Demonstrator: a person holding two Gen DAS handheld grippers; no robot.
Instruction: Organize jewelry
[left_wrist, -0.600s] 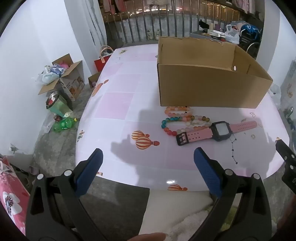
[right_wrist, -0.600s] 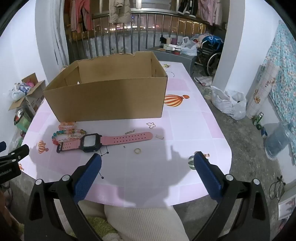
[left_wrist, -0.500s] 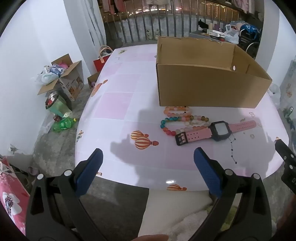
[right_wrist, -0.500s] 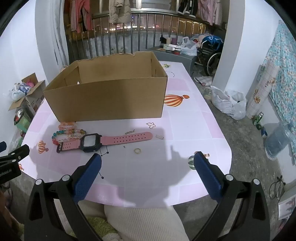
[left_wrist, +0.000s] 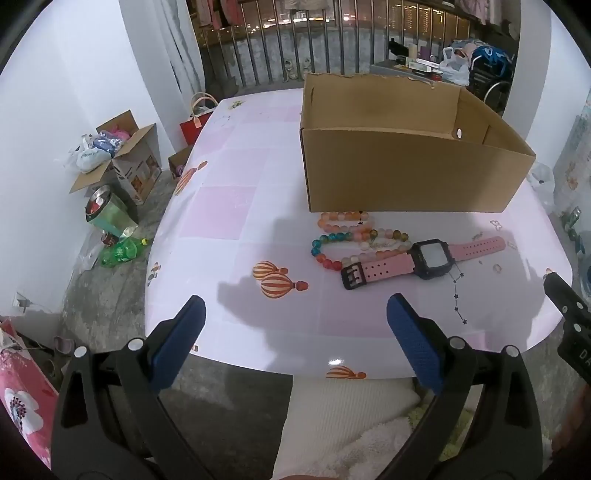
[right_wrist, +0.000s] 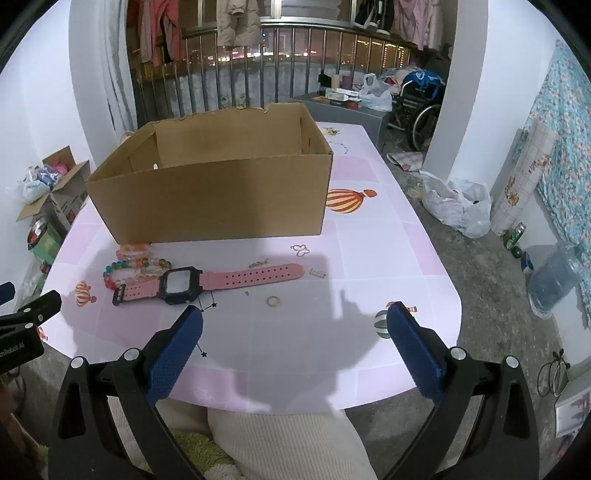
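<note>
A pink-strapped watch (left_wrist: 424, 260) (right_wrist: 207, 282) lies on the table in front of an open cardboard box (left_wrist: 406, 173) (right_wrist: 214, 195). Bead bracelets (left_wrist: 351, 236) (right_wrist: 135, 264) lie just left of the watch, by the box's front wall. A small gold ring (right_wrist: 273, 301) (left_wrist: 497, 268), a small clasp (right_wrist: 317, 273) and a bit of chain (right_wrist: 258, 263) lie near the strap's right end. My left gripper (left_wrist: 293, 330) is open and empty over the table's near edge. My right gripper (right_wrist: 293, 332) is open and empty, just in front of the ring.
The table (left_wrist: 236, 206) has a pink-and-white cloth with balloon prints. On the floor at the left are an open carton (left_wrist: 122, 158) and bottles (left_wrist: 118, 251); at the right are a plastic bag (right_wrist: 458, 206) and a water jug (right_wrist: 554, 273). A railing runs behind.
The left wrist view has shifted very slightly, with the box and jewelry a touch lower left. Both grippers stay open and nothing on the table has moved.
</note>
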